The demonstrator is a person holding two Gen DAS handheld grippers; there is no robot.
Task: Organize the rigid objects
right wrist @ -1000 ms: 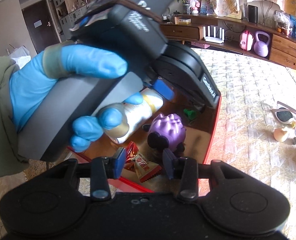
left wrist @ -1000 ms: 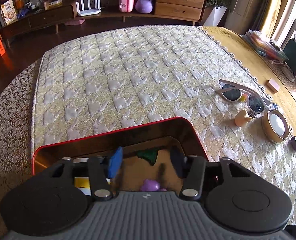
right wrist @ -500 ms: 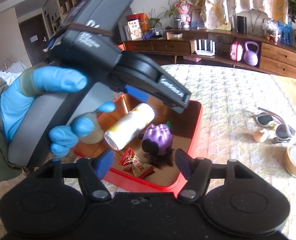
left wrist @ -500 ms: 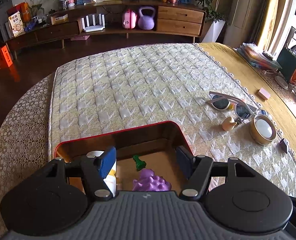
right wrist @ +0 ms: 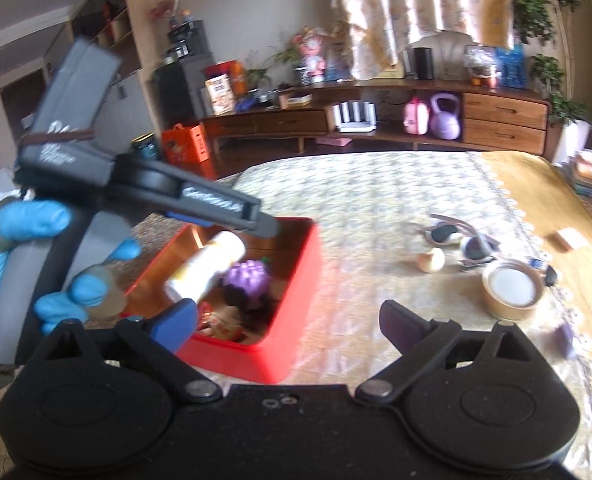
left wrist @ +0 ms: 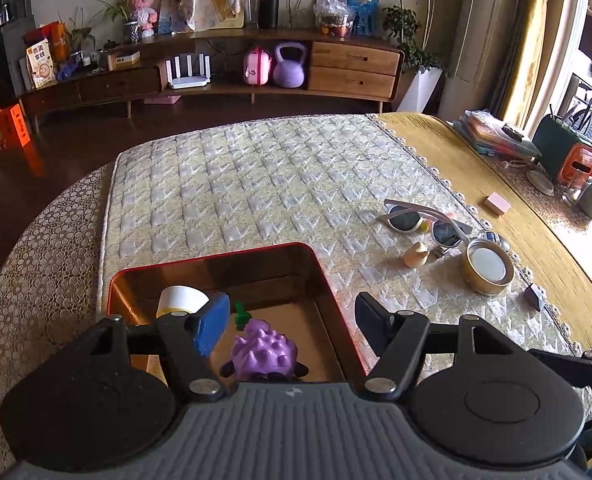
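The red box (left wrist: 320, 276) near the bed's corner holds a bottle (left wrist: 182, 300) and purple toy (left wrist: 264, 354). Sunglasses (left wrist: 424, 222), maybe a duck (left wrist: 415, 255), and a tin (left wrist: 488, 266) wait outside. Both the left gripper (left wrist: 292, 320) and the right gripper (right wrist: 292, 322) are opening, empty.

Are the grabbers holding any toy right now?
No. The left gripper and right gripper are opening with nothing between their fingers. The purple toy sits in the red box.

White lettering along the black left gripper (right wrist: 220, 216) arm is blurred; no text is legible anywhere
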